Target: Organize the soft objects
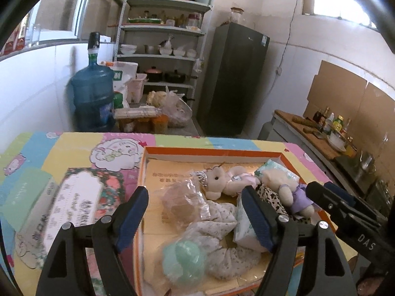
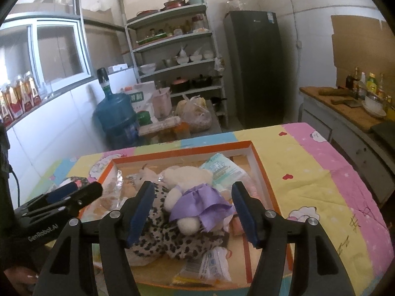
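- A kitchen corner with white tiled walls: a grey metal shelf rack carries bowls, pots and jars, a dark fridge stands beside it, and a blue water jug sits on the floor to the left of the rack.
- The table is covered with a smooth cartoon-printed cloth in pink, yellow, blue and green blocks.
- A shallow rectangular cardboard box with an orange rim and white inner walls lies on the cloth and holds the soft things.
- Inside it: a cream plush bear with a silvery crown, a second plush bear in a shiny purple skirt, a leopard-print fabric piece under that bear, a crumpled floral cloth, a mint-green rounded item in clear wrap, a brownish item in crinkly clear plastic, and soft tissue packs with print too small to read.
- Left of the box lies a flat floral-bordered pack; its writing is blurred.
- The left gripper hangs over the box with blue-padded jaws spread apart, gripping nothing.
- The right gripper has its jaws spread wide on either side of the purple-skirted bear, pads clear of it.
- "DAS" shows on the right gripper's body, "GenRobot.AI" on the left's.
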### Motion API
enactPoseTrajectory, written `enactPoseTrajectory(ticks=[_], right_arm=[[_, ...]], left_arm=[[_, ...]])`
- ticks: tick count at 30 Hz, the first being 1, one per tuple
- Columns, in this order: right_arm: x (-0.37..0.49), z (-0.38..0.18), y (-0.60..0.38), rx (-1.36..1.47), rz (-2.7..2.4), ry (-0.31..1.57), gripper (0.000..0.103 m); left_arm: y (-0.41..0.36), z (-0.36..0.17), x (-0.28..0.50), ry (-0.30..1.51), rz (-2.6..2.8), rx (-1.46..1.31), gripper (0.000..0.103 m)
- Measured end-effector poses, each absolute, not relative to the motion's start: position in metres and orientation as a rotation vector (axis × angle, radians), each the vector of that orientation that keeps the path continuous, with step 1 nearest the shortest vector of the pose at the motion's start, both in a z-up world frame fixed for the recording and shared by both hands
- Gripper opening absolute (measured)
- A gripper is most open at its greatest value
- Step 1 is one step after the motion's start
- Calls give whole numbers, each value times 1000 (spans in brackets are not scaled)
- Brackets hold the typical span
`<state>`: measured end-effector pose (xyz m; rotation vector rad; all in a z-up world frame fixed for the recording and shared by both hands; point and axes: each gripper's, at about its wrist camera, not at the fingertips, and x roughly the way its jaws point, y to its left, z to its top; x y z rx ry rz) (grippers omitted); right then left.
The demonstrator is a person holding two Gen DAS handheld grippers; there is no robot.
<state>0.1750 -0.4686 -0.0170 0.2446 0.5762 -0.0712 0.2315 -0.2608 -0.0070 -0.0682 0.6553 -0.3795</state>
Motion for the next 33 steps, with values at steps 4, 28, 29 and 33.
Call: enactPoseTrajectory(ticks=[4,28,29,33], right_arm=[[164,-13,-459,238,-80,565,67],[104,6,-370,187,-134,485,72],[101,6,-366,188,-129,483,72],[90,8,-349,192,-100,466,72]], left_arm=[[-251,-1,218,639,-390,-72,77],[-186,21,132,519,-269,2,77],[-182,22,129,515,-259,2,77],[-165,23,119,507,-205,9,77]])
